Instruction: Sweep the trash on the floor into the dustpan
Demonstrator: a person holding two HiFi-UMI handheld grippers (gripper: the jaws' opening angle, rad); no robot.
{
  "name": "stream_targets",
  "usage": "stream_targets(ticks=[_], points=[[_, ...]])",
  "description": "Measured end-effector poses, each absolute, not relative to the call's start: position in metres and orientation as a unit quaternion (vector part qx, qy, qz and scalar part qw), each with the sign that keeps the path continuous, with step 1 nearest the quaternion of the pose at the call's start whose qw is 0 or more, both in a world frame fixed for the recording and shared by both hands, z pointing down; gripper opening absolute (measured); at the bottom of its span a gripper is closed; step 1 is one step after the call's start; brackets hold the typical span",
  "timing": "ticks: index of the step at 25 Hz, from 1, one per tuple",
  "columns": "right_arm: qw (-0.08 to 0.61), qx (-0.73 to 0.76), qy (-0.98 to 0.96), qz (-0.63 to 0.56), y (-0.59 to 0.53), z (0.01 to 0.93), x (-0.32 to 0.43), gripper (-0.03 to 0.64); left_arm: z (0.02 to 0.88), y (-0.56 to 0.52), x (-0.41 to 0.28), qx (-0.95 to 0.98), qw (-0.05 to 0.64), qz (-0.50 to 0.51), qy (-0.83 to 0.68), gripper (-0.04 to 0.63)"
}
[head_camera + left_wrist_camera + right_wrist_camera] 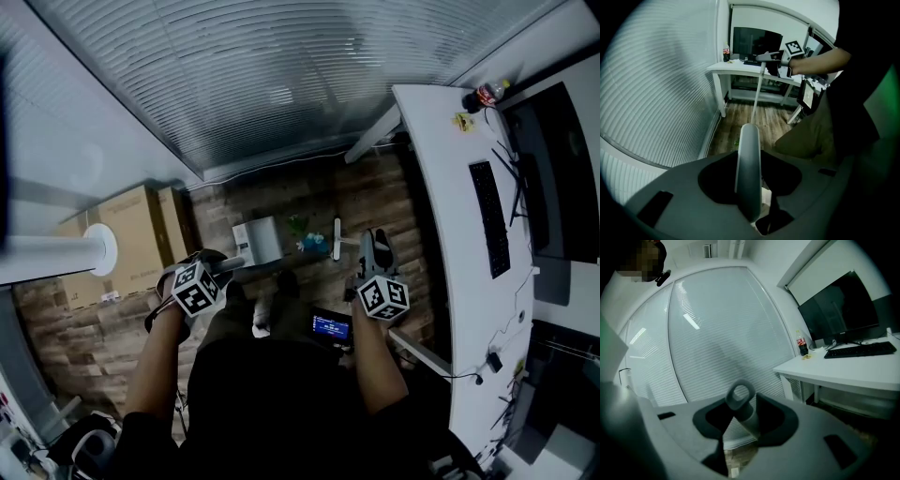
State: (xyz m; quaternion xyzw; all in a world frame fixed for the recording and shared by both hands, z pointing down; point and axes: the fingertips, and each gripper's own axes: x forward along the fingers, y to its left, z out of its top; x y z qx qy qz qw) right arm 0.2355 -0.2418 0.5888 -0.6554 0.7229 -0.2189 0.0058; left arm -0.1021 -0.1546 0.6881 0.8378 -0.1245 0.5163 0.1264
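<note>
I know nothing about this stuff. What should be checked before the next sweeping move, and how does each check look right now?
1. Left tool holds the dustpan handle: ok, jaws closed on it.
2. Right tool grips the broom handle: cannot tell; the handle sits between the jaws, but whether they press on it is unclear.
3. Dustpan stands on the wooden floor: ok.
4. Trash in sight: ok, green bits lie beside the dustpan.
5. Broom pole runs down to the floor: ok.
6. Room to swing: cannot tell; the desk stands close on the right tool's side.
</note>
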Motion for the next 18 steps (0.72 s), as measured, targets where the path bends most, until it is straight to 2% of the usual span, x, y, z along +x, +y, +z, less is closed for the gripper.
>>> stream_targets(ticks=[18], points=[[0.058, -0.608, 0.752, -0.248, -0.245, 0.574, 0.142, 0.140, 0.688, -0.154, -0.099, 0.849, 0.134, 0.498, -0.111, 0.121]])
